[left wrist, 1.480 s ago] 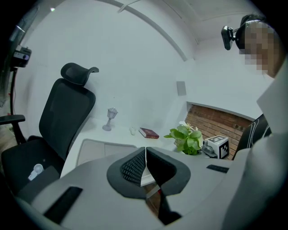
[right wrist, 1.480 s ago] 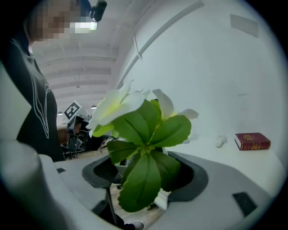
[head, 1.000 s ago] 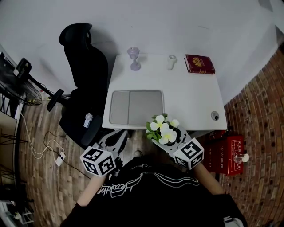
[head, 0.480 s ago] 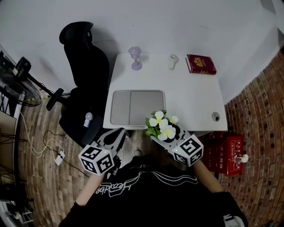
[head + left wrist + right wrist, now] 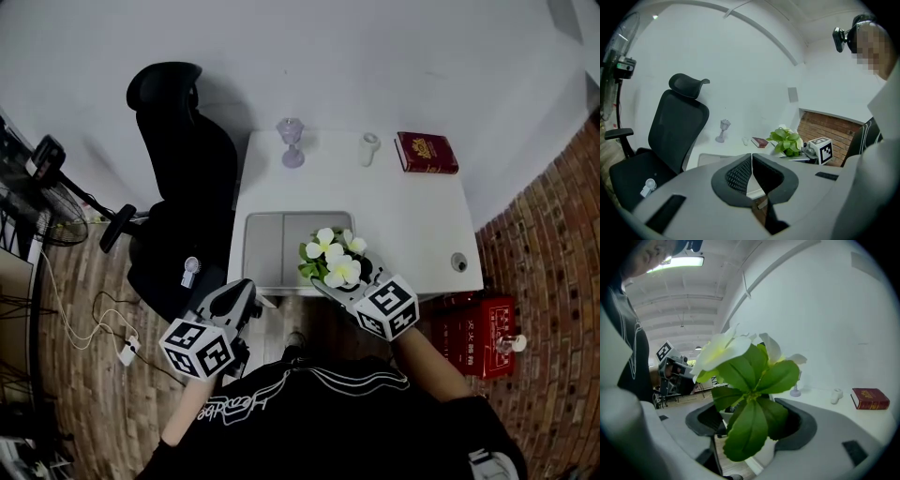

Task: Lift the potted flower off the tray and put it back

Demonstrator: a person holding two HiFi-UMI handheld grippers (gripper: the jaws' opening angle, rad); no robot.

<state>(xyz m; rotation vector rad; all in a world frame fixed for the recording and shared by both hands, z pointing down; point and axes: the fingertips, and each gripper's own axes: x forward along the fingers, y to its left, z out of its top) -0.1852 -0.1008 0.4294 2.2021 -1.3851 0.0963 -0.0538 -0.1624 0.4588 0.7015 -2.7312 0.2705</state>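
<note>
Flower (image 5: 334, 259), three waxy white blooms over glossy green leaves, sits clamped in my right gripper (image 5: 343, 284) at one flat grey tray's (image 5: 272, 246) near corner; my left gripper's (image 5: 236, 298) dimpled black pads meet, empty.

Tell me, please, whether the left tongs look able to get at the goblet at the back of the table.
Probably yes: the left tongs are shut and empty, and only the flat tray lies between them and the goblet; the flower is off to the right.
</note>
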